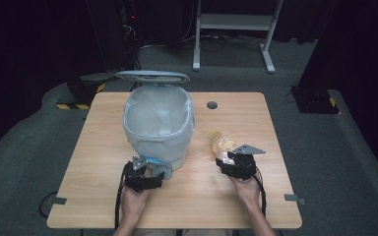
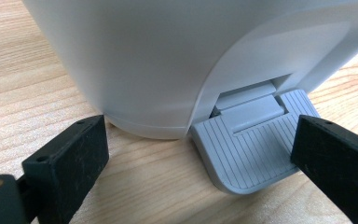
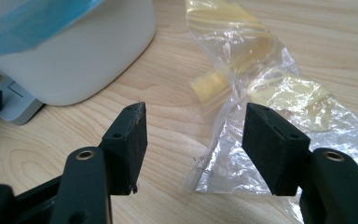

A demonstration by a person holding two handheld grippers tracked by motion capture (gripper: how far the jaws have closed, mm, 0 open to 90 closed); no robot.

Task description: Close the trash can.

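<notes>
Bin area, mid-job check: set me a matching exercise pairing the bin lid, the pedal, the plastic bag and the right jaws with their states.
Things:
1. bin lid
2. pedal
3. plastic bag
4. right gripper

States:
A. crumpled, lying on the table
B. raised open behind the bin
C. jaws apart, not gripping
D. grey, ribbed, at the bin's foot

Pairs: 1-B, 2-D, 3-A, 4-C

Left gripper (image 1: 150, 173): black body, 2 blocky black jaws with scuffed pads, brass-coloured screw hole near 1 jaw base, small grey plate on top, black cable trailing.
Right gripper (image 1: 225, 161): same black build, grey three-cornered plate, round screw holes, black cable.
Forearms: bare, no sleeves.
</notes>
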